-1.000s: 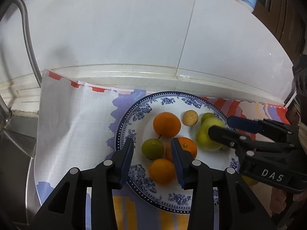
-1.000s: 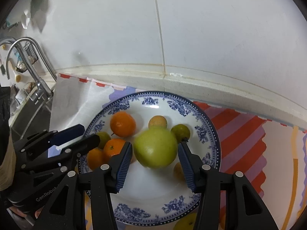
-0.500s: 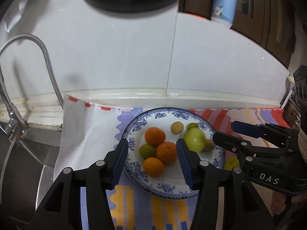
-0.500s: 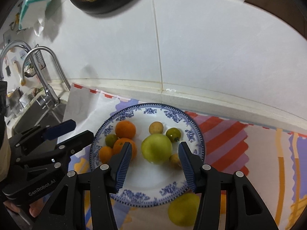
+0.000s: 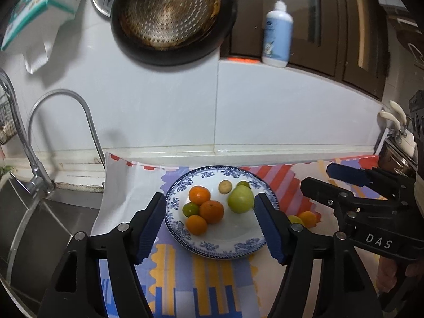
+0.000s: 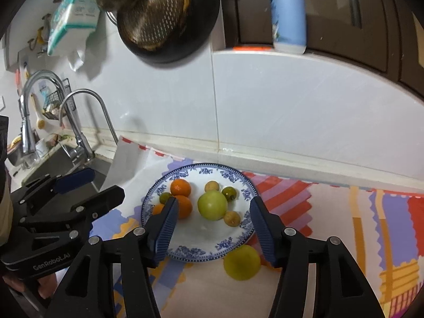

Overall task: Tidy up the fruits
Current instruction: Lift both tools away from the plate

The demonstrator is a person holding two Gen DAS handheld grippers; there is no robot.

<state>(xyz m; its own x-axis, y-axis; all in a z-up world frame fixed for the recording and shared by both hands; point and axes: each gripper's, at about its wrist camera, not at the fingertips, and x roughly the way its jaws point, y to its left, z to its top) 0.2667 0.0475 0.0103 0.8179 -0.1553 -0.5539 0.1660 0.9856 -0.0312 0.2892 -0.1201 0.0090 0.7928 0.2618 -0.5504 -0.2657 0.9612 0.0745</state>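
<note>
A blue-and-white plate sits on a patterned cloth and holds oranges, a green apple, small green fruits and small tan fruits. A yellow-green fruit lies on the cloth by the plate's near right rim, with a small orange beside it. My left gripper is open and empty, raised above and in front of the plate. My right gripper is open and empty, also raised back from the plate; it shows in the left wrist view.
A sink with a curved faucet lies to the left. A white tiled wall stands behind, with a dark pan hanging on it and a lotion bottle on a ledge.
Both grippers have pulled up and back from the plate. The right gripper, which was around the green apple, has left it on the plate. More wall and the pan came into view.
</note>
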